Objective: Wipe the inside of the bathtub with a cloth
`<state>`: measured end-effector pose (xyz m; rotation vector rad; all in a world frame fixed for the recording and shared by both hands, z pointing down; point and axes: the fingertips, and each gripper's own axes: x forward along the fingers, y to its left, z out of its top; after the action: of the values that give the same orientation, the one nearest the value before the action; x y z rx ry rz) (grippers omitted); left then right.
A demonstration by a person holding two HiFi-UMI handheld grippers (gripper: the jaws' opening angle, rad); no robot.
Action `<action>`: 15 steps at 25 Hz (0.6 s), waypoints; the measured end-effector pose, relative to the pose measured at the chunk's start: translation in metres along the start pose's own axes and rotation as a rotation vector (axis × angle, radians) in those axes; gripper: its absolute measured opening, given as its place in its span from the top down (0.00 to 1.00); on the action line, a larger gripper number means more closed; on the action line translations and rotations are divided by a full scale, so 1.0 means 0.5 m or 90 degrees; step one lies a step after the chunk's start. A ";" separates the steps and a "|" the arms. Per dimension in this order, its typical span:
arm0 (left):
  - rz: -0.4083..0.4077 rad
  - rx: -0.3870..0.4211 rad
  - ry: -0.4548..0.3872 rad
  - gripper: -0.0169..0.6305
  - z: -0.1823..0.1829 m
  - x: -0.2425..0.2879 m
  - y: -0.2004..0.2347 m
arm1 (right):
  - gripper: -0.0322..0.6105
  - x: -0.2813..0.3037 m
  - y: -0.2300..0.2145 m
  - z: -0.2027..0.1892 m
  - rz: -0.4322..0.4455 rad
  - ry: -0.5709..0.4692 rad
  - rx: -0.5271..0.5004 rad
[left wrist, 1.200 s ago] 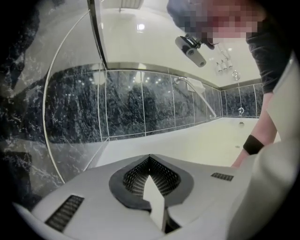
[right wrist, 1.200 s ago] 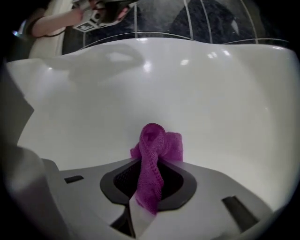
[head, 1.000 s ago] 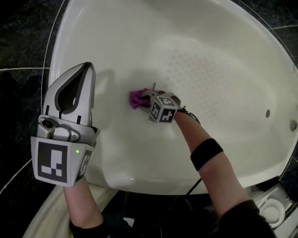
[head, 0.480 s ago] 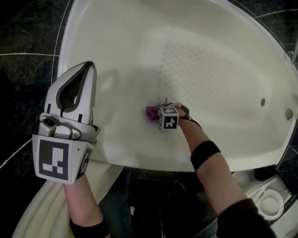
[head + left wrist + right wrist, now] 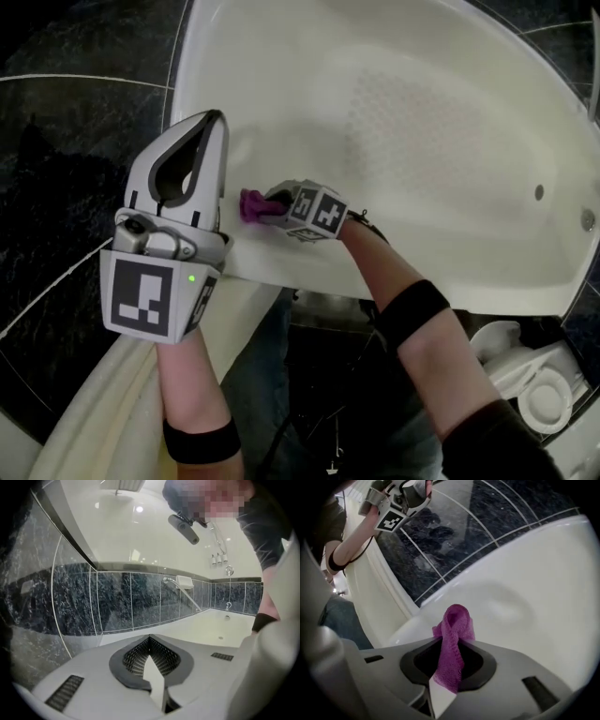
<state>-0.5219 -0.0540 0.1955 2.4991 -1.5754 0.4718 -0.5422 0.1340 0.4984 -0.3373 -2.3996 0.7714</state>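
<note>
White bathtub [image 5: 543,588] backs a looped, magenta, open-weave mesh cloth [image 5: 453,641]

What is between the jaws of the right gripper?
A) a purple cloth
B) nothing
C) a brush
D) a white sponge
A: the right gripper presses on a purple cloth, though its jaws have just opened slightly.

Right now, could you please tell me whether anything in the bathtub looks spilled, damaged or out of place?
Nothing stands out: the bathtub looks clean and undamaged, no spill shows, and the purple cloth is bunched but intact.
</note>
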 end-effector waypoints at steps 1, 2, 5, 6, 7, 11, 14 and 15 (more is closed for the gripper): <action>-0.003 -0.003 0.009 0.98 0.002 -0.009 -0.002 | 0.79 0.014 0.021 0.018 0.015 0.007 -0.026; -0.003 -0.008 0.022 0.98 0.002 -0.019 -0.002 | 0.79 0.023 0.037 0.031 0.022 0.015 -0.048; 0.000 -0.017 0.044 0.98 -0.001 -0.054 0.001 | 0.79 0.036 0.059 0.047 0.020 0.036 -0.083; 0.000 -0.015 0.041 0.98 -0.001 -0.064 0.003 | 0.79 0.039 0.062 0.046 0.022 0.048 -0.096; -0.002 -0.011 0.035 0.98 -0.001 -0.071 0.003 | 0.79 0.039 0.065 0.044 0.027 0.063 -0.112; -0.009 -0.004 0.035 0.98 -0.014 -0.082 -0.013 | 0.79 0.024 0.092 0.018 0.049 0.109 -0.155; -0.012 -0.007 0.045 0.98 -0.022 -0.080 -0.037 | 0.79 -0.016 0.114 -0.034 0.047 0.130 -0.140; -0.014 -0.015 0.046 0.98 -0.020 -0.074 -0.050 | 0.79 -0.042 0.120 -0.056 0.045 0.143 -0.135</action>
<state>-0.5161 -0.0084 0.1934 2.4500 -1.5156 0.5311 -0.5051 0.1862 0.4715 -0.5661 -2.2684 0.4815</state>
